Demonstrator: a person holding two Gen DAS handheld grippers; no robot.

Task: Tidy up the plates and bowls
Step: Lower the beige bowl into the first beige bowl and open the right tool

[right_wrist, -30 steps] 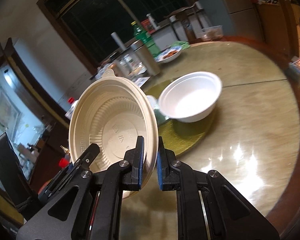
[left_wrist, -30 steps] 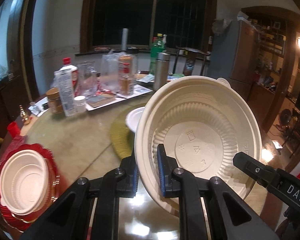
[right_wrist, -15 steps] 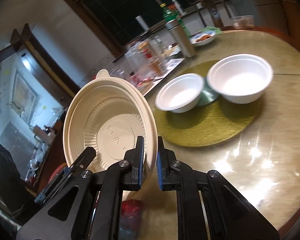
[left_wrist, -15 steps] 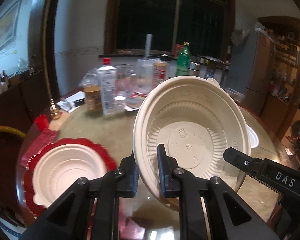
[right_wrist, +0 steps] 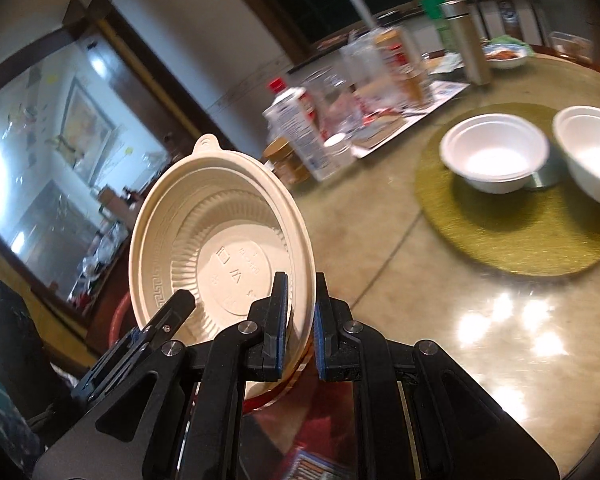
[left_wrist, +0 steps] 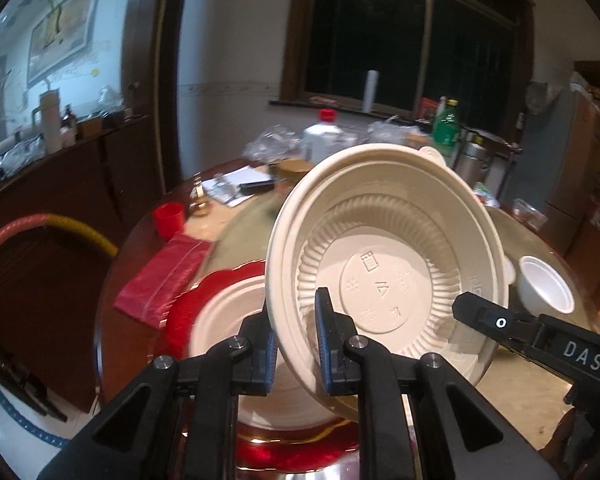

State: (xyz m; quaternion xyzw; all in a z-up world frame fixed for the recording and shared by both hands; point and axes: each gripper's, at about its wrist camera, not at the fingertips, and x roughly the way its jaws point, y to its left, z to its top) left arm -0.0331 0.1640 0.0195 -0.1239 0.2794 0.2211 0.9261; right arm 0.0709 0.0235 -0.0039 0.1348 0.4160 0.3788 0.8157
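Observation:
A large cream ribbed bowl (left_wrist: 388, 268) (right_wrist: 220, 256) hangs tilted in the air, gripped on its rim from both sides. My left gripper (left_wrist: 296, 344) is shut on its near left rim. My right gripper (right_wrist: 298, 320) is shut on the opposite rim and shows as a black finger (left_wrist: 500, 324) in the left wrist view. Below and behind the held bowl sits another cream bowl (left_wrist: 228, 320) on a red scalloped plate (left_wrist: 296, 452). Two white foam bowls (right_wrist: 494, 152) (right_wrist: 590, 156) stand on a gold round mat (right_wrist: 516, 240).
The round table (right_wrist: 480, 340) has a glossy glass top. Bottles, jars and a steel flask (right_wrist: 466, 36) crowd its far side. A red cup (left_wrist: 170, 218) and a red packet (left_wrist: 164, 276) lie at the left edge. A chair back (left_wrist: 40, 224) stands left of the table.
Both grippers have carried the cream bowl leftward across the table. It now hangs over the cream bowl on the red plate; the white bowls and gold mat have fallen away to the right.

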